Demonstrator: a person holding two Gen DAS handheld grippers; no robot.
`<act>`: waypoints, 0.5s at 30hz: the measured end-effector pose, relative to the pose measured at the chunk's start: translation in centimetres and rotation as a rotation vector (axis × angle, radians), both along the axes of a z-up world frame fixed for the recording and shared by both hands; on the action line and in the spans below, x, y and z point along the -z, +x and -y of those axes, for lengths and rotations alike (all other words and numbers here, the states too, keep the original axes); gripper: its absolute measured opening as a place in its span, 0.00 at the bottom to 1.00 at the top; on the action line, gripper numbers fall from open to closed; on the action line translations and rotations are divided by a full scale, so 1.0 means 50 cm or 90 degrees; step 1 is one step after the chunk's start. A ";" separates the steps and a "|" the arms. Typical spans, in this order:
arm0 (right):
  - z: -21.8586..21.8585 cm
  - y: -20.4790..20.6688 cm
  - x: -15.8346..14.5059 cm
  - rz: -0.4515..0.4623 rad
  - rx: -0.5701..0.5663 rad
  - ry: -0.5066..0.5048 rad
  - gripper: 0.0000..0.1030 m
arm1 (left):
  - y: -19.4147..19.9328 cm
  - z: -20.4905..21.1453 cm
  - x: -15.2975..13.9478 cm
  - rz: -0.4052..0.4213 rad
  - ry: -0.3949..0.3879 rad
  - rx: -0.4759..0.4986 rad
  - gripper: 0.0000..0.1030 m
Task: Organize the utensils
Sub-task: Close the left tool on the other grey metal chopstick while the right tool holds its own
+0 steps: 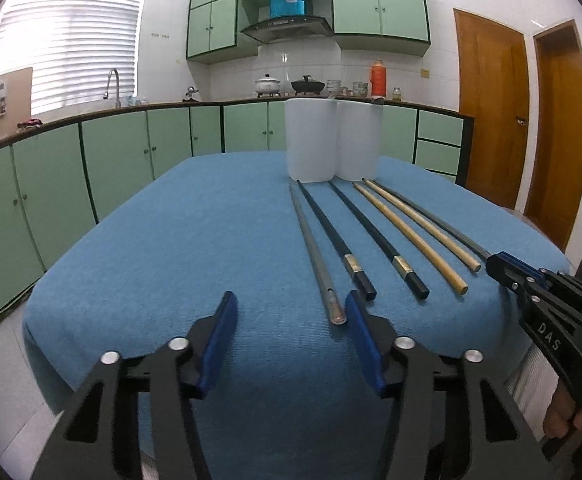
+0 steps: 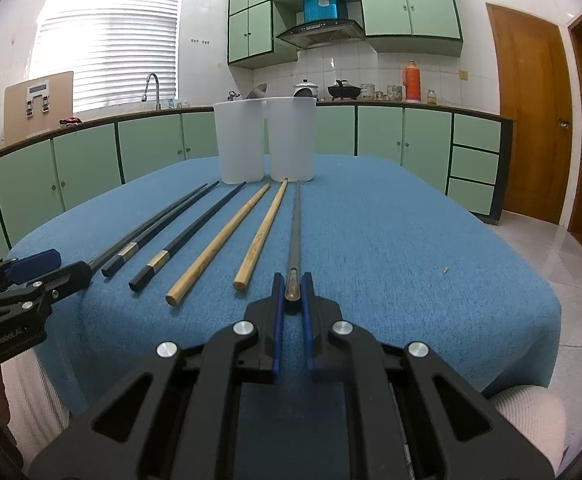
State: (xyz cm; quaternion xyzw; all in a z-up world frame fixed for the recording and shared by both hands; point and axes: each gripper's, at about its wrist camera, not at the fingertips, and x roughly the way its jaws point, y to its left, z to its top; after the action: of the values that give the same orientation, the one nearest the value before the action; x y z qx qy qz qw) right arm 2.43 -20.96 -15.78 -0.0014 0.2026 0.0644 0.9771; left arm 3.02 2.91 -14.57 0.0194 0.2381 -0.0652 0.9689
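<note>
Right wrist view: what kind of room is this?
Most likely a home kitchen: green cabinets around a range hood, a sink faucet, and pots on the counter behind the blue-clothed table.

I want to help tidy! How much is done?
Nothing is put away yet: both white cups look empty. The right tongs pinch one grey chopstick still lying on the blue cloth. The open left tongs hold nothing. Five more chopsticks wait.
</note>
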 end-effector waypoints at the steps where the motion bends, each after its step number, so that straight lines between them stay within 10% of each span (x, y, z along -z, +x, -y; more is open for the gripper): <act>1: 0.000 -0.001 0.001 0.000 0.000 0.000 0.08 | 0.000 0.002 0.000 0.000 -0.001 0.005 0.41; 5: 0.000 -0.001 0.001 0.001 0.000 -0.001 0.08 | 0.001 0.013 0.000 -0.004 0.000 0.024 0.22; 15: -0.001 -0.002 0.004 0.007 0.006 -0.002 0.08 | -0.010 0.019 0.002 -0.013 -0.026 0.020 0.12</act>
State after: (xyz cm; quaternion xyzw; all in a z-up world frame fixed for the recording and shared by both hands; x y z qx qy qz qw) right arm 2.33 -20.92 -15.96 -0.0022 0.1973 0.0593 0.9785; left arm 2.50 1.97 -14.69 0.0025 0.2464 -0.0856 0.9654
